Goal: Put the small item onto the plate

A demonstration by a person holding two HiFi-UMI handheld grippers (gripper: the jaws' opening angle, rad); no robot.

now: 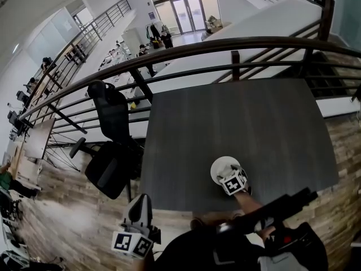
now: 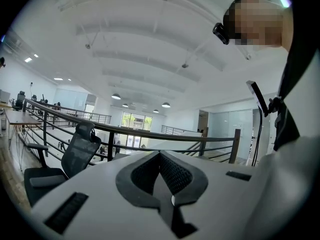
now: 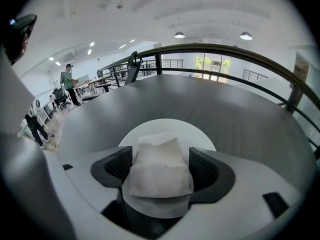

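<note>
The table is showing a matt dark-grey finish with fine grain lines. The plate is presenting a smooth, matt white surface. The small item is appearing white, rough and faintly creased. The right gripper is showing ribbed dark pads on a smooth white plastic shell. The floor is showing wood planks.

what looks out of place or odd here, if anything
Nothing stands out: no spill or damage. The right gripper holds the small white item over the plate, which sits close to the table's near edge. The left gripper is shut and empty, off the table, pointing toward the railing.
</note>
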